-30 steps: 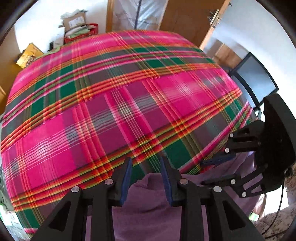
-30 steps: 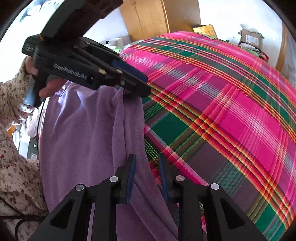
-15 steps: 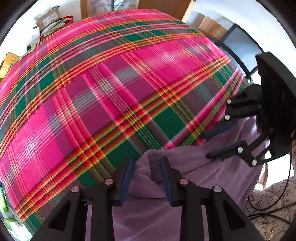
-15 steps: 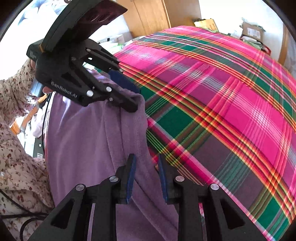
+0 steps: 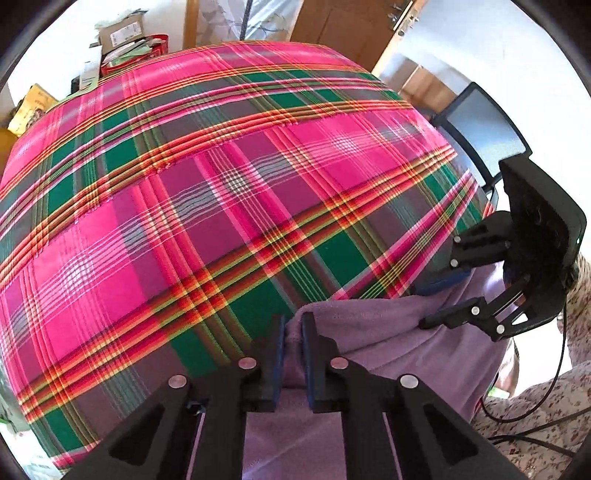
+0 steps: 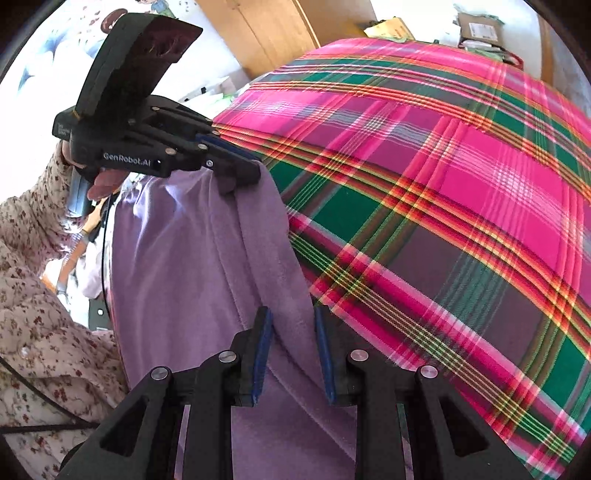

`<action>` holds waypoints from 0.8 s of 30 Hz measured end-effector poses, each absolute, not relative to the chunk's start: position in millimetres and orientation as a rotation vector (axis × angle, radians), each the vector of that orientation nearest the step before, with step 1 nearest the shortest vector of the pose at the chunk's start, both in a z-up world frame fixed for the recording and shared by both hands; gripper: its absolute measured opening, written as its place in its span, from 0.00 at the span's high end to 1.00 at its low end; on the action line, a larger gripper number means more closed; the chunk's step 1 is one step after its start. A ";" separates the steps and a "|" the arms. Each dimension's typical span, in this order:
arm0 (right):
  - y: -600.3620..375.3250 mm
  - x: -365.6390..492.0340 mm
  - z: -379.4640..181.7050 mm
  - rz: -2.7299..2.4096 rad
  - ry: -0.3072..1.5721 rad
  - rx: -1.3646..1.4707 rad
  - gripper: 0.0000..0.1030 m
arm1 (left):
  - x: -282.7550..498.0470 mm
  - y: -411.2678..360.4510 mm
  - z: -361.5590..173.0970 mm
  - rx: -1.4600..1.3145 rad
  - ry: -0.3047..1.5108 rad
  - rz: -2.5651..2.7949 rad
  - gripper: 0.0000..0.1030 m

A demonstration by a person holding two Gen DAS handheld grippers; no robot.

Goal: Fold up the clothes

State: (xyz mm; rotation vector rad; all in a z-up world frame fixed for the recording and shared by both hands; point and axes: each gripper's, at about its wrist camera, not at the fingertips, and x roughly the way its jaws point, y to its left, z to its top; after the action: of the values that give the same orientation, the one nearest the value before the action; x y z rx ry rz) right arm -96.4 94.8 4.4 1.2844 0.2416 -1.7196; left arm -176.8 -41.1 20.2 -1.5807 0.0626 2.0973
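Note:
A purple fleece garment [image 5: 369, 332] [image 6: 184, 258] hangs over the near edge of a bed covered with a pink and green plaid spread [image 5: 221, 184] [image 6: 443, 184]. My left gripper [image 5: 292, 325] [image 6: 240, 173] is closing, and its blue pads pinch a raised fold at the garment's top corner. My right gripper [image 6: 291, 317] [image 5: 428, 306] is also closing. The garment's top edge runs between its fingers, with a gap still showing at each pad. The two grippers hold the same edge, a short way apart.
A person's flowered sleeve [image 6: 29, 258] and hand sit behind the left gripper. A black office chair [image 5: 480, 133] stands beside the bed. Cardboard boxes [image 5: 122, 33] and a yellow book [image 5: 31, 107] lie past the far edge, with wooden doors [image 5: 332, 26] behind.
The left jaws have narrowed from wide apart to pinching the purple fold. The right jaws have drawn in slightly around the garment's edge. Both hands stay near the bed's edge.

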 end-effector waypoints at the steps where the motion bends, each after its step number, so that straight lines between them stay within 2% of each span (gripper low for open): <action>1: 94.3 -95.1 5.4 -1.726 0.255 1.280 0.84 | -176.1 -41.8 20.4 -1.577 0.059 2.101 0.92; 4: 94.1 -88.3 11.8 -1.750 0.319 1.242 0.91 | -174.4 -45.7 23.2 -1.557 0.036 2.122 0.93; 9: 92.7 -93.5 27.4 -1.869 0.388 1.147 0.97 | -178.6 -55.8 30.5 -1.526 -0.039 2.171 0.93; 19: 90.5 -122.2 2.2 -1.909 0.384 1.208 0.97 | -208.4 -65.8 11.3 -1.590 -0.179 2.200 0.95; 24: 94.0 -124.0 2.8 -1.902 0.380 1.210 0.97 | -211.7 -62.9 6.1 -1.609 -0.170 2.206 0.95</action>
State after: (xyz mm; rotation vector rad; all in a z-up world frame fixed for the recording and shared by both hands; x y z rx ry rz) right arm -124.0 94.0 2.8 1.2099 0.3803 -1.9020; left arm -211.7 -62.9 6.1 -1.6089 -0.1696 2.2061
